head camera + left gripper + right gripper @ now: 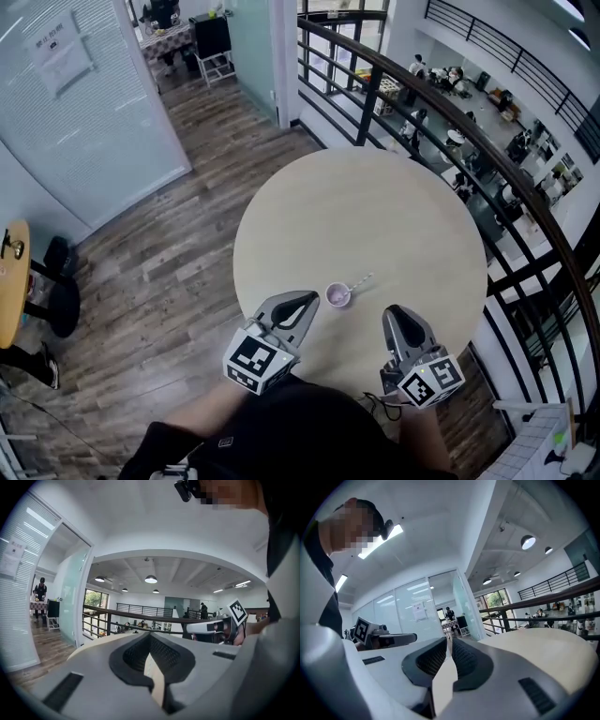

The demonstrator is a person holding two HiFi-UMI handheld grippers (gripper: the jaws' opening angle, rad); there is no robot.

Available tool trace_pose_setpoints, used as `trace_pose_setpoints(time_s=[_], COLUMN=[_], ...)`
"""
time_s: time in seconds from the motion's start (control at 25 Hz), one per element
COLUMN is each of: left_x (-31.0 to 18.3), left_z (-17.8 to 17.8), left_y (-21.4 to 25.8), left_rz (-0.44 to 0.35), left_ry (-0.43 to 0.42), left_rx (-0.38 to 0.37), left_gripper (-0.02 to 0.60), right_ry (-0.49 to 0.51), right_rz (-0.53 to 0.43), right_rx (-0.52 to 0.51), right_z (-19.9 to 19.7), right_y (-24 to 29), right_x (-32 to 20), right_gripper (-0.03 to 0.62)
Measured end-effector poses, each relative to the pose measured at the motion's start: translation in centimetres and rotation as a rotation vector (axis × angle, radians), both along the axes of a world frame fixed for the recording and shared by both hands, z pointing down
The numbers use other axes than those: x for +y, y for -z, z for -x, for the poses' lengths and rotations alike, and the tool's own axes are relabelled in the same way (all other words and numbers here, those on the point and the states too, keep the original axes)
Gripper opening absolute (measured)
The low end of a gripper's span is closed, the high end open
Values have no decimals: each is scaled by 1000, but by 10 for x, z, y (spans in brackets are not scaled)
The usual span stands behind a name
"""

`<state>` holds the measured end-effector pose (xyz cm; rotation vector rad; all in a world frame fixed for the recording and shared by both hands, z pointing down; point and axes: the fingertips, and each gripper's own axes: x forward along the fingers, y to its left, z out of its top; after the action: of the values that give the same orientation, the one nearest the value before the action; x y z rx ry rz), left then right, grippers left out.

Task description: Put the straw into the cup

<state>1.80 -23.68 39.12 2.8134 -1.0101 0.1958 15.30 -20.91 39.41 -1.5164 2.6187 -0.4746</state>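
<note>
In the head view a small purple cup (337, 296) stands on the round beige table (375, 216) near its front edge. A thin pale straw (360, 282) slants up to the right from the cup's rim, its lower end at the cup's mouth. My left gripper (312, 298) hovers just left of the cup, shut and empty. My right gripper (395, 312) is to the right of the cup, also shut with nothing between its fingers. Neither gripper view shows the cup or straw. The left gripper (150, 633) and right gripper (449, 641) point level over the table.
A dark metal railing (450, 122) curves behind and to the right of the table, with an atrium below it. Wood floor (187, 253) lies to the left, and beyond it a glass partition (84, 112). A yellow table edge (11, 281) shows at far left.
</note>
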Motion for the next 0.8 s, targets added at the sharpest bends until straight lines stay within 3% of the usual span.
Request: trace_pose_setpoints(time_s=[0.24, 0.8], left_x=[5, 15], left_z=[5, 15], left_y=[26, 38], left_rz=[-67, -84], left_ry=[0, 10], left_rx=[1, 17], left_gripper=[6, 6], right_ry=[-18, -49], right_rz=[-67, -125], right_rx=[-2, 36], right_z=[-2, -3], right_y=[26, 53], right_x=[7, 26], right_gripper=[29, 20])
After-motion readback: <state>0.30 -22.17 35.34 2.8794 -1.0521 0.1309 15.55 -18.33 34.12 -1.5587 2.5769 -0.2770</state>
